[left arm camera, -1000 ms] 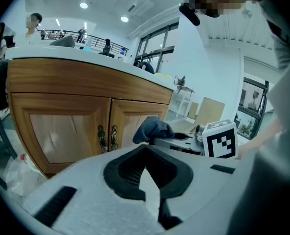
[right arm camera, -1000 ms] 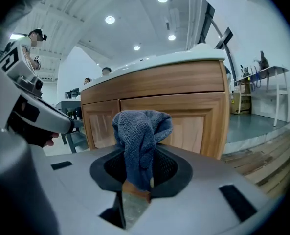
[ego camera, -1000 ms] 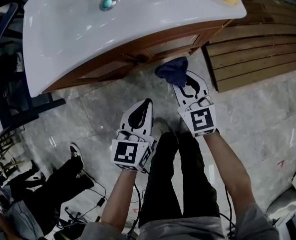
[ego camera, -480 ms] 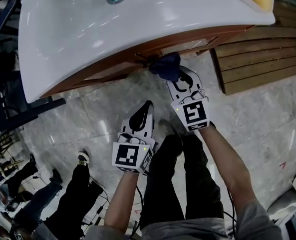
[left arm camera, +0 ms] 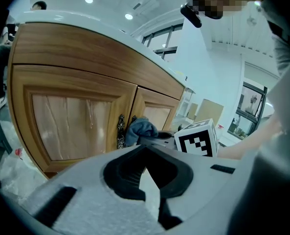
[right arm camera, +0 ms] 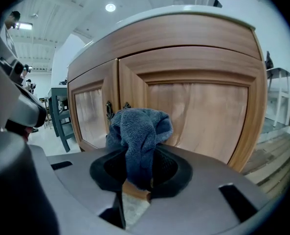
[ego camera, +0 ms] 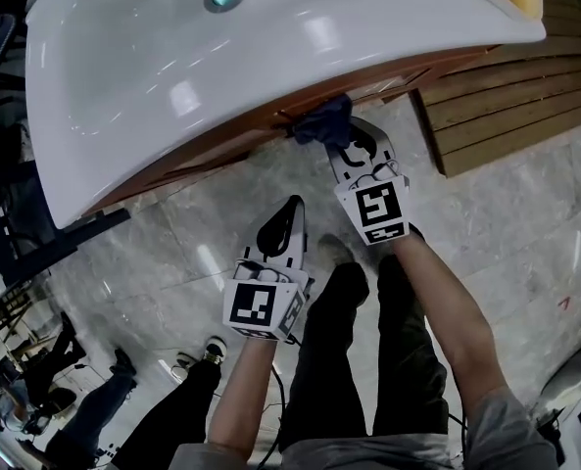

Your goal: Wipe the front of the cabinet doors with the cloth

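Pinching cloth [right arm camera: 140, 126] (blue), right gripper [right arm camera: 136, 182] faces cabinet doors [right arm camera: 203, 106].

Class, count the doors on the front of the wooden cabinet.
2. The left door shows mostly clear. The right door is partly behind the blue cloth. More may be hidden round the sides.

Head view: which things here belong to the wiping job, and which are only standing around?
For the job:
- cloth, held in the right gripper
- cabinet doors

Not in use:
- left gripper, shut and empty
- sink
- wooden slats
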`<action>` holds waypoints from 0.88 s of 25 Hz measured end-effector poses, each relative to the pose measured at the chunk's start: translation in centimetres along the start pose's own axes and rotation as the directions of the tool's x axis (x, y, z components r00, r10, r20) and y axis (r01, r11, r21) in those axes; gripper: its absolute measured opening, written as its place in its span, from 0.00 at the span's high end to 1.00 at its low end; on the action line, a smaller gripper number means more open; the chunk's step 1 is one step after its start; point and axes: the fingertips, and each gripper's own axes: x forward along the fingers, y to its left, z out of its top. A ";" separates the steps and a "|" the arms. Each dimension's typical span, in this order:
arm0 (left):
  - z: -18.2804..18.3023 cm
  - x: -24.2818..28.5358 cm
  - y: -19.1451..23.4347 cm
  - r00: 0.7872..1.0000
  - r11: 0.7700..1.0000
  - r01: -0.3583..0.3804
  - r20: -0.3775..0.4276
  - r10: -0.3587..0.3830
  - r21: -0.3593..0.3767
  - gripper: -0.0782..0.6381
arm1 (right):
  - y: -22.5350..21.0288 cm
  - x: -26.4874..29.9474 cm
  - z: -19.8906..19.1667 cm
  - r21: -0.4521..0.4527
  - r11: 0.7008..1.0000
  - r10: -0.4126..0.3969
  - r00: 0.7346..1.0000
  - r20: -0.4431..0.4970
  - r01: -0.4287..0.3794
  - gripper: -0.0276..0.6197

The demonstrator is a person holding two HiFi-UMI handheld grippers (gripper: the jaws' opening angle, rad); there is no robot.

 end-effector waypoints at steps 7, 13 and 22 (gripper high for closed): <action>-0.7 1.2 0.6 1.000 1.000 0.005 -0.005 -0.005 0.013 0.88 | -0.6 0.6 -0.1 0.045 0.999 -0.019 1.000 0.022 0.018 0.82; -1.3 1.7 -1.0 1.000 1.000 -0.004 0.005 0.003 0.028 0.88 | -1.3 -0.1 -0.3 0.042 0.999 0.001 0.999 0.045 -0.003 0.82; -1.2 4.2 -2.3 0.999 0.999 0.012 -0.031 -0.011 0.044 0.88 | -4.2 0.4 -0.3 0.075 0.997 -0.014 0.999 0.048 0.010 0.82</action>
